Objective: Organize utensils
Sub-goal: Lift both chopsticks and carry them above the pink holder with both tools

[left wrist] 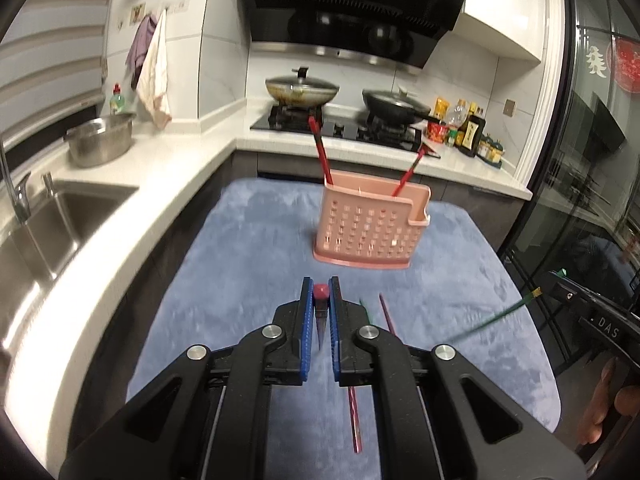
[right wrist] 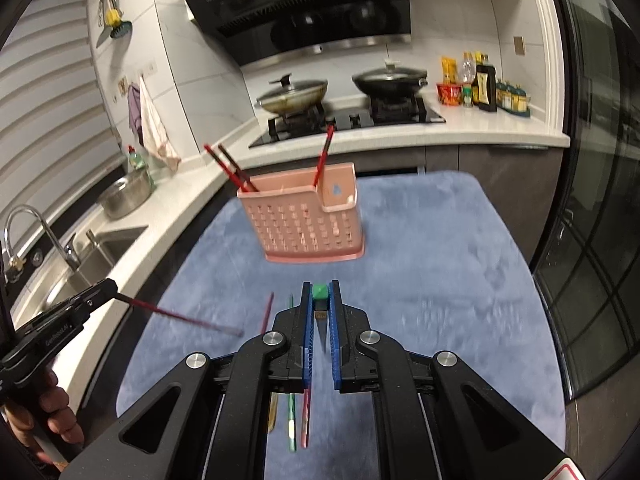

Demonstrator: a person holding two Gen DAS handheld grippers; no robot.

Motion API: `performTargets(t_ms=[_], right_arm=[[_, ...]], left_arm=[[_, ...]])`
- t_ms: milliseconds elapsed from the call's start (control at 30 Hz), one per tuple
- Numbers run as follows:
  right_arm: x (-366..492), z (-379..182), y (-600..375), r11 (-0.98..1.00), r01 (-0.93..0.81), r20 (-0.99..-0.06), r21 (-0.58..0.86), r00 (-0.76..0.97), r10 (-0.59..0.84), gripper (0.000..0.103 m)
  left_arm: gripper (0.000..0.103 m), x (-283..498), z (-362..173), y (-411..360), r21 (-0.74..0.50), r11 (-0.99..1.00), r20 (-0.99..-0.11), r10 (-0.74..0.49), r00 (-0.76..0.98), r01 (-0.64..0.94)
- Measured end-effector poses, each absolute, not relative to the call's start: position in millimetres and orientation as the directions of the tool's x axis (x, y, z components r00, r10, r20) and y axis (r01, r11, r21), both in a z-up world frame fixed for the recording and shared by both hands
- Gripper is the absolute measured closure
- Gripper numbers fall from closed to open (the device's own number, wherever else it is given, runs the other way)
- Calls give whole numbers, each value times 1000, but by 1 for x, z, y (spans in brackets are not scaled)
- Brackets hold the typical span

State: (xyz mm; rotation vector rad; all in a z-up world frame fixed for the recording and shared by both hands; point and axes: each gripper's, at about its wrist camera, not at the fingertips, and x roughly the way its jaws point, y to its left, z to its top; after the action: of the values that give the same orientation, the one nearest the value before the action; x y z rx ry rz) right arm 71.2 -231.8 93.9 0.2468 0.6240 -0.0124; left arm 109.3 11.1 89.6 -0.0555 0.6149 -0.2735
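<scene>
A pink perforated utensil holder [left wrist: 370,226] stands on the blue mat [left wrist: 248,264], with red chopsticks [left wrist: 320,150] sticking out of it. It also shows in the right wrist view [right wrist: 306,222]. My left gripper [left wrist: 321,292] is shut on a red chopstick [left wrist: 321,304], held above the mat short of the holder. My right gripper [right wrist: 320,292] is shut on a green chopstick [right wrist: 320,300], also held above the mat. Loose chopsticks [right wrist: 294,420] lie on the mat under the grippers; one of them shows in the left wrist view [left wrist: 355,420].
A steel sink [left wrist: 48,224] and a metal bowl [left wrist: 100,140] sit on the left counter. A stove with two pans [left wrist: 340,96] is behind the mat. Sauce bottles [left wrist: 468,128] stand at the back right. A glass door [left wrist: 592,160] is on the right.
</scene>
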Motion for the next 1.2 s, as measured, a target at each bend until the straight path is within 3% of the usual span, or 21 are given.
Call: performTargets(t_ms=[400,867,1000,1200], right_arm=[[108,142,-244,964,42,-490,263,866,96,96],[212,226,-259,966,-7,-304,259,949,89,96],[242,231,-261,966,-5,-288,257,954,82,96],[286,204,-265,964,7,-353,267,931,91,96]], left_arm=[[96,147,147,1,-120,958,-459,-286,841,260],[96,235,241,-39,-107,959,-227,-280,933,261],[96,264,243,-46,-113,960,-215,-274,937,255],[96,302,220,-54,-128,961,-267,-273,924,246]])
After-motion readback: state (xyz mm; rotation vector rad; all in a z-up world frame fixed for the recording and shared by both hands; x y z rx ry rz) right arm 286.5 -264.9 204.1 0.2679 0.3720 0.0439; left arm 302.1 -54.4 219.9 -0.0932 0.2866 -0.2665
